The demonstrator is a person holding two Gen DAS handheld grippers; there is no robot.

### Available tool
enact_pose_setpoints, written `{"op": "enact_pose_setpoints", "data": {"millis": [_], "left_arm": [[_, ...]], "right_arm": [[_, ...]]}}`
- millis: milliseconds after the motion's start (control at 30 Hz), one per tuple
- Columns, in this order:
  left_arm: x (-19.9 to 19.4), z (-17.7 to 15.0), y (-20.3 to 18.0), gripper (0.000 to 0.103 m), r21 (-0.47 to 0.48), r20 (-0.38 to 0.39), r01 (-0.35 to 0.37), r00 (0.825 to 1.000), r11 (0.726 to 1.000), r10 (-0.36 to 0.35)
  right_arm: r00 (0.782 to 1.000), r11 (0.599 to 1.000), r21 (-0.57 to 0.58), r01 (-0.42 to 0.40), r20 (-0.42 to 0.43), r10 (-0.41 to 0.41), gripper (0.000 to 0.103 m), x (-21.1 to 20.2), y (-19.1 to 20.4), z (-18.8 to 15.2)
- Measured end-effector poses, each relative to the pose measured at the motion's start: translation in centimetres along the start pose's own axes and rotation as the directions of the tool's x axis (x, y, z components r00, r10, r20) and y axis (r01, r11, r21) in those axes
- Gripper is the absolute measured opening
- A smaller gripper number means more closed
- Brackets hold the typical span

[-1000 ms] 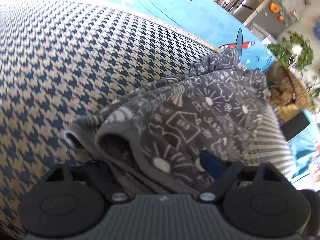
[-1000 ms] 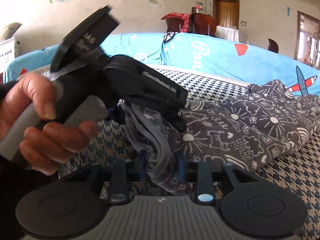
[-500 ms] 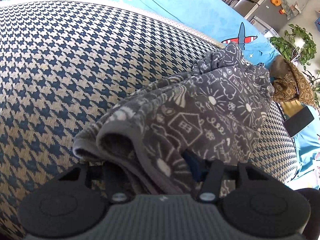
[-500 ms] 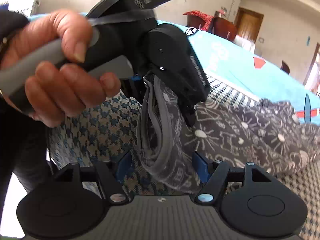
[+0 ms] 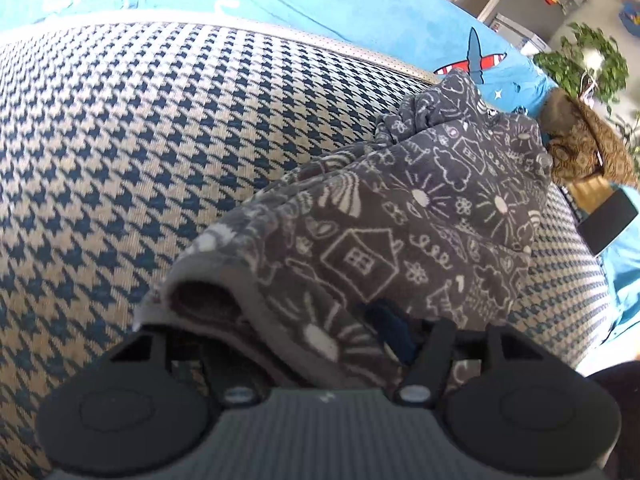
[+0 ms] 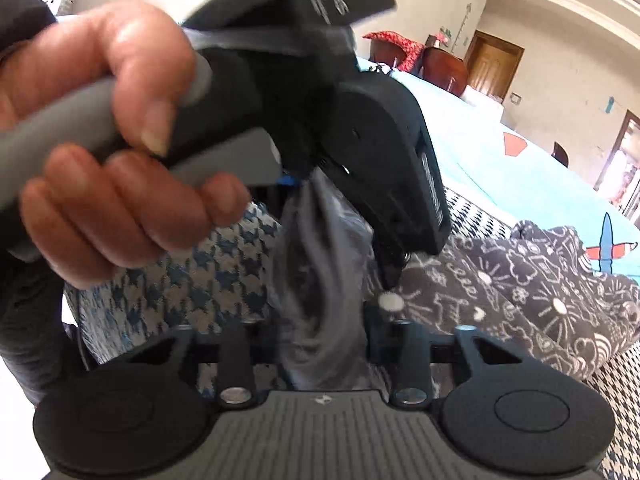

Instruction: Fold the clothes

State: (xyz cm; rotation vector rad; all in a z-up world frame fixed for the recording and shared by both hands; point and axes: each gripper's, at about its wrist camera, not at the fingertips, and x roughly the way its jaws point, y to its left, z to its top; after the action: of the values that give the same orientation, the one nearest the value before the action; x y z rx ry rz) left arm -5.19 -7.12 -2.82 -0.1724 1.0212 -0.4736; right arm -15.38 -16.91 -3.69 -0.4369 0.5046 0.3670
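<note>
Soft, limp grey patterned garment (image 5: 420, 232) on a checked cushion (image 5: 160, 140); both grippers' jaws clamp its bunched hem, left gripper (image 5: 320, 344), right gripper (image 6: 320, 340).

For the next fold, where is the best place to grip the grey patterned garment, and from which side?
Probably the far bunched end of the garment, approached from above: it stands up from the checked cover, so fingers can close around it. The near hem is already held.
</note>
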Motion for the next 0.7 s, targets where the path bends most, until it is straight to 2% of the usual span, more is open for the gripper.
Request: {"op": "enact_pose_setpoints", "data": {"millis": [67, 167, 333, 533, 700], "left_arm": [[-0.3, 0.1, 0.1, 0.034, 0.004, 0.013, -0.001, 1.000, 1.000, 0.001], [-1.1, 0.4, 0.1, 0.025, 0.022, 0.047, -0.021, 0.999, 1.000, 0.020], [-3.5, 1.7, 0.1, 0.024, 0.075, 0.125, -0.080, 0.990, 0.994, 0.070], [-5.8, 4.3, 3.5, 0.024, 0.034, 0.128, -0.095, 0.988, 0.995, 0.090], [-7.0, 6.8, 6.7, 0.024, 0.002, 0.132, -0.115, 0.985, 0.993, 0.114]], "right_arm": [[1.000, 1.000, 0.020, -0.012, 0.008, 0.012, 0.026, 0.0, -0.2, 0.4], [0.999, 0.998, 0.048, -0.032, 0.023, 0.031, 0.024, 0.0, -0.6, 1.1], [0.995, 0.994, 0.075, -0.080, 0.072, 0.075, 0.024, 0.6, -0.7, 3.4], [0.980, 0.975, 0.137, -0.176, 0.116, 0.160, 0.024, 2.9, -0.5, 6.7], [0.960, 0.950, 0.175, -0.260, 0.152, 0.235, 0.024, 5.5, -0.5, 9.3]]}}
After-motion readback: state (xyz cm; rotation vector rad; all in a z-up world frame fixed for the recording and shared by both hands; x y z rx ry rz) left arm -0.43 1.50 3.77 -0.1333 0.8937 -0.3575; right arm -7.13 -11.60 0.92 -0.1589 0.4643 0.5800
